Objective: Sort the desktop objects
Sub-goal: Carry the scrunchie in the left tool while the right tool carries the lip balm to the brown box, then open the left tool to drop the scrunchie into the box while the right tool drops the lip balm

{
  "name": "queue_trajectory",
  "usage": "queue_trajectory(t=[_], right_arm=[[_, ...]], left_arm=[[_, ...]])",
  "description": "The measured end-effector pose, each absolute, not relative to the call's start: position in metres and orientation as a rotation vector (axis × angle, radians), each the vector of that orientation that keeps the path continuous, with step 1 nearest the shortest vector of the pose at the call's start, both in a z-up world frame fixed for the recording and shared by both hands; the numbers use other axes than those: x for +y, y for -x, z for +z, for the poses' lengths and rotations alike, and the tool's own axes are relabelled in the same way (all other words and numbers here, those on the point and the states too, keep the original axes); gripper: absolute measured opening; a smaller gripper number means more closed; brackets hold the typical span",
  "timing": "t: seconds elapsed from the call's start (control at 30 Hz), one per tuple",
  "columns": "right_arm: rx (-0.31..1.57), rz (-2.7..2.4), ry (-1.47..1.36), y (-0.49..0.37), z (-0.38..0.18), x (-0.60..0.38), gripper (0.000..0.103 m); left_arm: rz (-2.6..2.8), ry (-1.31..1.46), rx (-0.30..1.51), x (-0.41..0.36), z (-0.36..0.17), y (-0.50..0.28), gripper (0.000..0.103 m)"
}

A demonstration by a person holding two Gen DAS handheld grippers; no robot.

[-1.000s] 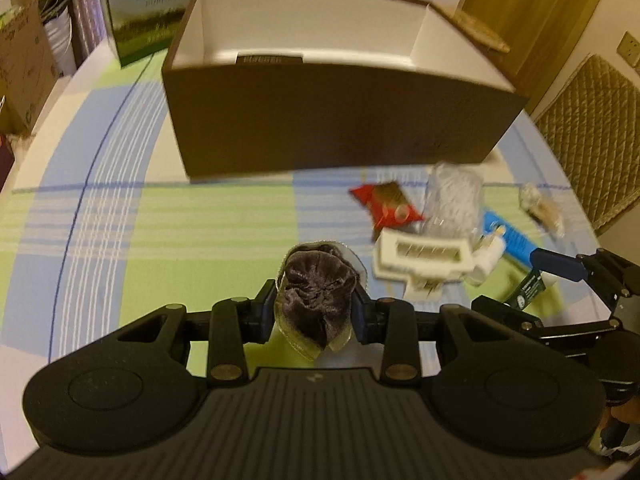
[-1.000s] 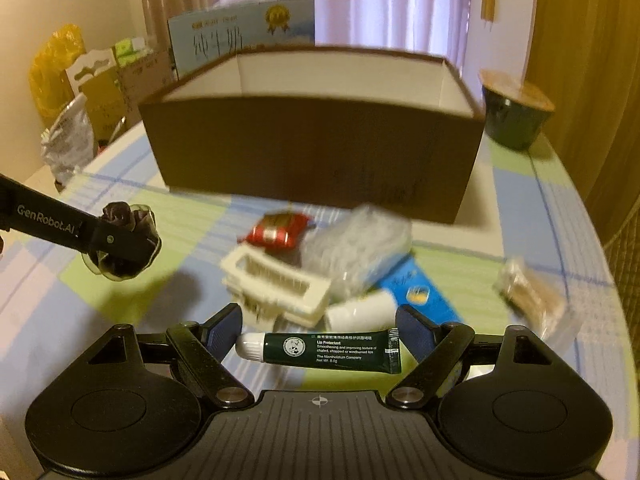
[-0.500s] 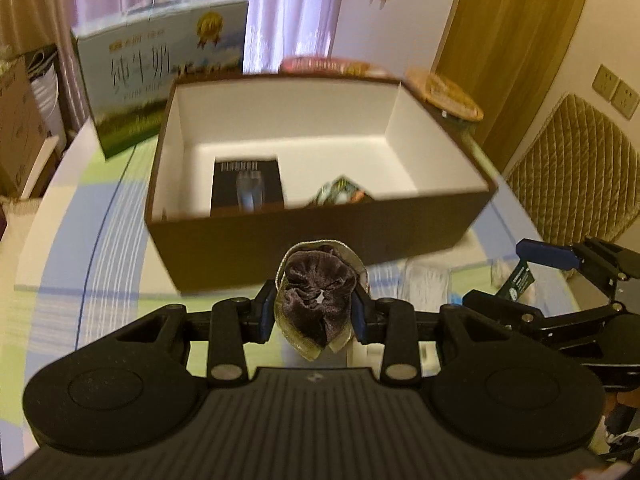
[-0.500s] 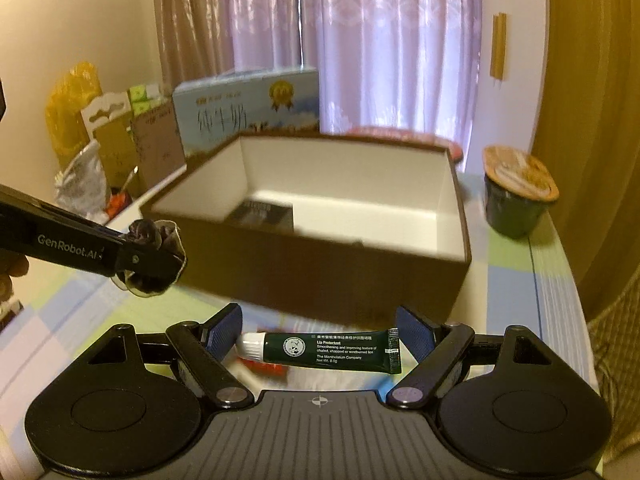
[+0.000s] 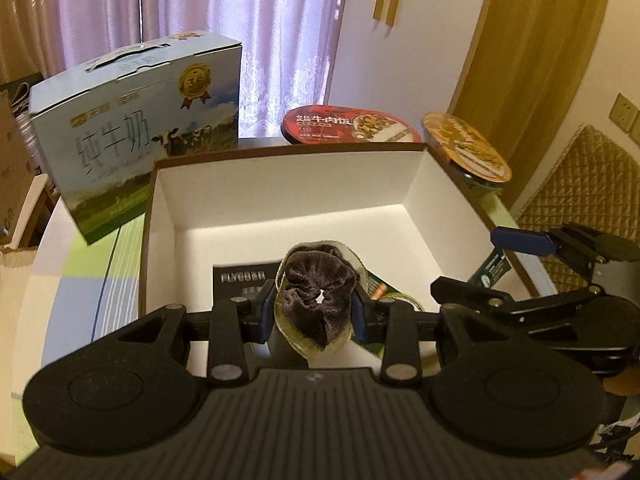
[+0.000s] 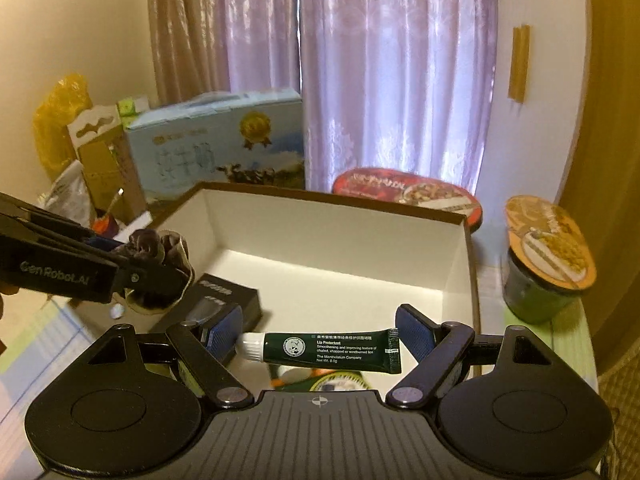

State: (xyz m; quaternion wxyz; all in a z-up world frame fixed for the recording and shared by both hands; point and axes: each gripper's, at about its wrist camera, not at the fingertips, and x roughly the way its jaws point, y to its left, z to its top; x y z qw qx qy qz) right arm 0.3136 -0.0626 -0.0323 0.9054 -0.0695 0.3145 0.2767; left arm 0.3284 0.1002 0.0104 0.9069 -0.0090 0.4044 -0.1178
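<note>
My left gripper (image 5: 314, 312) is shut on a dark brown velvet scrunchie with a gold trim (image 5: 318, 304) and holds it over the near part of the open brown box with a white inside (image 5: 288, 184). My right gripper (image 6: 320, 334) is shut on a dark green lip balm tube (image 6: 328, 350), held crosswise over the box (image 6: 320, 236) at its near right. In the box lie a black carton (image 5: 240, 280) and a green packet (image 5: 380, 286). The left gripper with the scrunchie (image 6: 156, 264) shows at the left in the right wrist view.
A blue milk carton box (image 5: 132, 136) stands behind the box at the left. A red meal tub (image 5: 348, 126) and an orange-lidded cup (image 5: 468, 148) stand behind and to the right. A quilted chair back (image 5: 580, 184) is at the far right. Bags and cartons (image 6: 76, 148) stand at the left.
Both grippers have risen from the table's clutter and moved forward over the open box, each with its object still held. The box's inside has come into view.
</note>
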Motion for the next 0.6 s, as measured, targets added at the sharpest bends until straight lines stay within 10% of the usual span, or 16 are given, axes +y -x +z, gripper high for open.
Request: queue_trajectory(t=[0.6], right_arm=[[0.835,0.516,0.129,-0.439,-0.071,-0.032,0.081]], left_arm=[[-0.161,-0.008,0.978,0.098,-0.056,-0.470,0.032]])
